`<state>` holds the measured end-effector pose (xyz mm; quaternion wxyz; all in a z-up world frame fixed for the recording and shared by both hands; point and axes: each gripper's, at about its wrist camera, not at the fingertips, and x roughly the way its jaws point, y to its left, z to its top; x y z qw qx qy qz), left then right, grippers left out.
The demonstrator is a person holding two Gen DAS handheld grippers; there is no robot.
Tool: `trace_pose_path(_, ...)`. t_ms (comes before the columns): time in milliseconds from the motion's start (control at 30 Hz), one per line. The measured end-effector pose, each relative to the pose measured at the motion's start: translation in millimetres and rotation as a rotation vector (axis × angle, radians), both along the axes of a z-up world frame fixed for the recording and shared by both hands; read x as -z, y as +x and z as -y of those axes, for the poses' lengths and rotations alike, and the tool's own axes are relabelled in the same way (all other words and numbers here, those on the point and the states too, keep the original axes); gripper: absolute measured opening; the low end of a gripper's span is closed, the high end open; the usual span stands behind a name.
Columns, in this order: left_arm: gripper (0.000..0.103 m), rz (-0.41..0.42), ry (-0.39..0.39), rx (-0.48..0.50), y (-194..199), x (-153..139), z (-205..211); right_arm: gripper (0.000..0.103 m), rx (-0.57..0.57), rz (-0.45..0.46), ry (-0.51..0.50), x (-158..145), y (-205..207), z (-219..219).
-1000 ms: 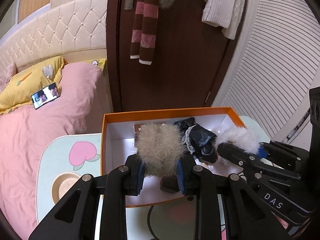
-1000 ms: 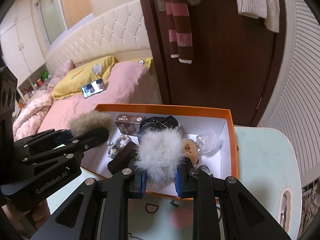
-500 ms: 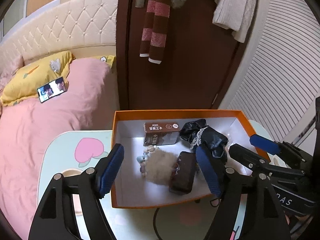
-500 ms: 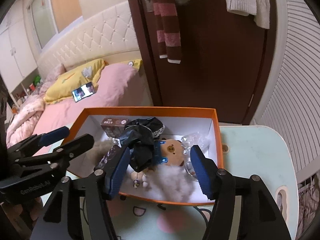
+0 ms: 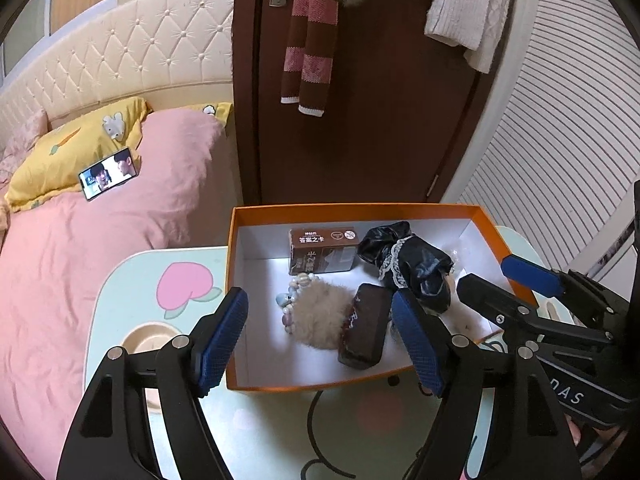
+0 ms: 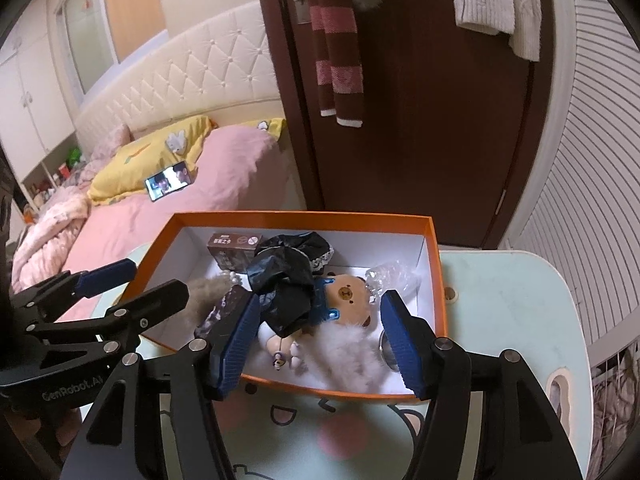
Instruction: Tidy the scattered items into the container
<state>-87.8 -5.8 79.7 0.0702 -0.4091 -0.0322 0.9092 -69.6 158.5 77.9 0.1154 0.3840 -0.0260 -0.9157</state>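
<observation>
An orange box (image 5: pixel 352 209) with a white inside stands on the small table. In it lie a beige fur pompom (image 5: pixel 322 320), a dark brown case (image 5: pixel 364 330), a brown card box (image 5: pixel 322 254), a bead string (image 5: pixel 294 294) and black lacy cloth (image 5: pixel 412 264). My left gripper (image 5: pixel 318 304) hangs open above the beige pompom, holding nothing. In the right wrist view a white fur pompom (image 6: pixel 352 348) lies by a bear toy (image 6: pixel 348 300) near the box's front wall. My right gripper (image 6: pixel 320 300) stands open over them, empty.
The mint table (image 6: pixel 500 300) has cartoon prints and a round hollow (image 5: pixel 146 336) at its left. A pink bed (image 5: pixel 80 260) with a phone (image 5: pixel 109 173) lies to the left. Behind the box is a brown door (image 5: pixel 380 120) with a striped scarf (image 5: pixel 308 40) hanging.
Both grippers have opened. The beige pompom left the left gripper and the white pompom left the right one; both now lie in the orange box.
</observation>
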Motion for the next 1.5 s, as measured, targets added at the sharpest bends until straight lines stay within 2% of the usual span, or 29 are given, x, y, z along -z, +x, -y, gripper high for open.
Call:
trace_pose_path(167,0.075,0.013,-0.017,-0.003,2.6,-1.3,-1.0,0.062,0.008,-0.014,-0.015,-5.8,5.1,-0.8)
trace_pose_path(433,0.075,-0.052,-0.018,0.005,25.5,-24.8,-2.9,0.062,0.004,-0.077,-0.027,-27.2,26.6,-2.4)
trace_pose_path(600,0.075,-0.056,-0.013,0.002,44.3,-25.5,-3.1,0.062,-0.006,-0.085,-0.027,-28.0,46.2,-0.6)
trace_pose_path(900,0.075,0.023,0.009,-0.016,81.8,12.2,-2.1,0.062,-0.016,0.007,-0.004,11.4,81.5,1.3)
trace_pose_path(1067,0.075,0.086,0.028,-0.084,91.0,45.3,12.2,0.062,0.005,0.061,0.011,37.2,92.5,0.1)
trace_pose_path(1167,0.075,0.123,0.016,-0.120,91.0,61.4,16.8,0.062,0.013,0.091,0.012,48.3,94.1,-1.8)
trace_pose_path(1233,0.076,0.103,-0.025,-0.136,93.4,66.0,15.4,0.062,0.018,0.107,0.017,54.6,94.3,-2.0)
trace_pose_path(1400,0.089,0.101,-0.128,-0.132,93.5,74.3,4.7,0.089,0.069,0.127,0.038,65.7,93.9,-5.2)
trace_pose_path(1433,0.092,0.105,-0.125,-0.126,92.8,75.0,3.9,0.094,0.077,0.127,0.052,67.2,93.9,-4.8)
trace_pose_path(1467,0.099,0.113,-0.125,-0.121,91.7,76.4,3.5,0.103,0.080,0.130,0.069,69.3,93.4,-4.1)
trace_pose_path(1500,0.103,0.123,-0.125,-0.129,90.1,78.2,4.8,0.103,0.085,0.122,0.093,71.0,94.0,-3.1)
